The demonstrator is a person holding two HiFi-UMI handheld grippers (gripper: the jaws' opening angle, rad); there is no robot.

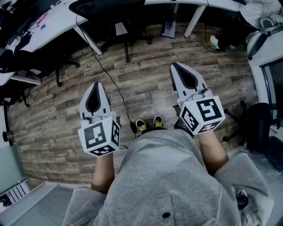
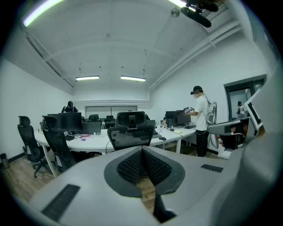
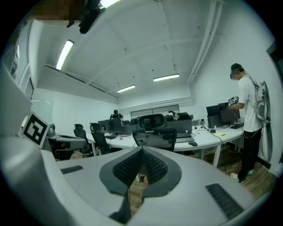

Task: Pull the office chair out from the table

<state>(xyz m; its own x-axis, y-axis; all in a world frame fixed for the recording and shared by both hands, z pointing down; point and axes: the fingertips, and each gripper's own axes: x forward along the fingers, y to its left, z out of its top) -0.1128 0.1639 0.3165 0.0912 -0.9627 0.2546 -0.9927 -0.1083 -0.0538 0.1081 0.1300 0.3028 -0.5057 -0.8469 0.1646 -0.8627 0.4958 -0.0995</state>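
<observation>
In the head view, the left tool [image 1: 95,90] and right tool [image 1: 177,73] are closed and empty over the floor [image 1: 146,84], because the office chair [image 1: 106,11] sits tucked under the tabletop [image 1: 57,22], top centre. The left gripper view centres the office chair [image 2: 130,136] beyond shut jaws. The right gripper view does likewise, apparently lined up for an approach.

The right hand-held gripper [image 3: 140,152], jaws together and empty, faces the office chair [image 3: 157,139].

Two grippers: left gripper [image 1: 95,86] and right gripper [image 1: 175,67], one marker cube [image 1: 99,137] apiece. Two shoes [image 1: 141,126]. Three office chairs [image 2: 130,136] on the table's [image 2: 88,143] near side. One standing person [image 2: 202,119], one seated person [image 2: 69,107]. Two ceiling lights [image 2: 87,78] at the far end.
</observation>
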